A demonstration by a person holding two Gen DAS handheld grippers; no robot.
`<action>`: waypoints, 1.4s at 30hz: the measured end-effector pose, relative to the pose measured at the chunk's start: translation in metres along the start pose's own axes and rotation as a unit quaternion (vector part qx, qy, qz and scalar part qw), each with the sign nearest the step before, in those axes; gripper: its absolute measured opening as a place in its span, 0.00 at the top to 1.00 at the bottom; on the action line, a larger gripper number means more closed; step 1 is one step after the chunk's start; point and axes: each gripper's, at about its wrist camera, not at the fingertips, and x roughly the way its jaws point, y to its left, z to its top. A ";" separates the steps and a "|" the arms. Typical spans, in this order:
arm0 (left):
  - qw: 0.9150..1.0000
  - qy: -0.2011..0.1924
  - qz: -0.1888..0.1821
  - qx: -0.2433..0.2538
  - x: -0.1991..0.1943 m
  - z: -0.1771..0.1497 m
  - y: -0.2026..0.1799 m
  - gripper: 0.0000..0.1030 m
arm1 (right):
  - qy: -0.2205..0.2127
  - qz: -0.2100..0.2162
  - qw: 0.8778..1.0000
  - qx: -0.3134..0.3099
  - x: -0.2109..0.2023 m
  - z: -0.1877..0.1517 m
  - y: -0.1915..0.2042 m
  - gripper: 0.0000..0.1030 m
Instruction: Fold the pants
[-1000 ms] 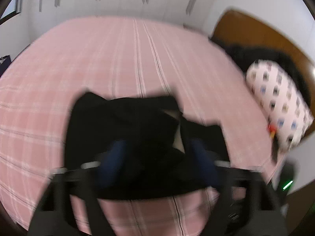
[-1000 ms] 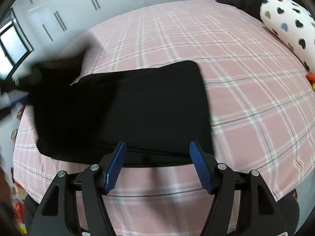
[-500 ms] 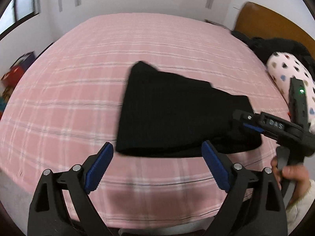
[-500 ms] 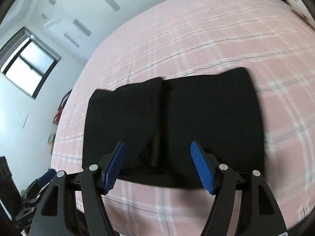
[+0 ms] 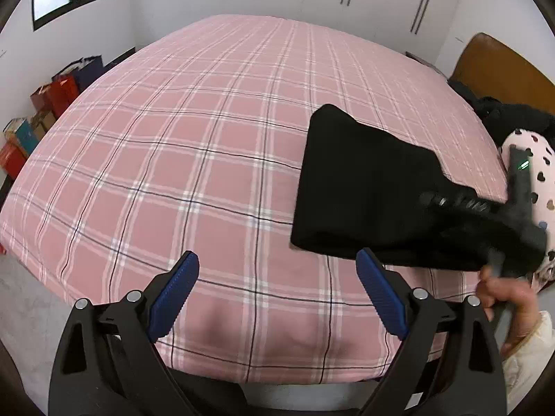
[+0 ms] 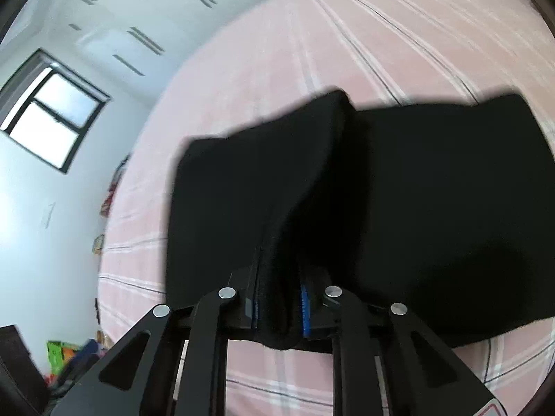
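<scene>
Pants (image 5: 367,187), black and already folded into a compact bundle, are lying on the pink checked bed (image 5: 194,145), close to its near edge and towards the headboard side. The right gripper (image 6: 279,303) is closing, and a thick fold at the near edge of the bundle is caught between its blue pads (image 6: 304,306), so this edge is judged to be grasped for one more fold or for carrying. The left gripper (image 5: 277,294) is spread wide with nothing between its fingers, only bare bedsheet being seen under it, beside the pants.

Several risks can be judged from here. Only one point of the edge is pinched, so the layers may slide apart and the bundle may be opened again when it is lifted. Because the pants are near the bed edge, a pull towards the person may drag them off.
</scene>
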 end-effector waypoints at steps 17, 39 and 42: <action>0.999 0.009 -0.021 0.028 0.008 0.004 -0.047 0.11 | -0.013 -0.112 0.993 0.028 -0.071 -0.021 -0.130 0.84; 0.999 0.026 -0.030 0.020 0.025 0.000 -0.050 0.08 | -0.086 -0.094 0.989 -0.081 -0.114 0.020 -0.029 0.75; 0.999 0.028 -0.039 0.009 0.024 -0.001 -0.048 0.08 | -0.039 -0.046 0.989 -0.133 -0.061 0.038 0.015 0.99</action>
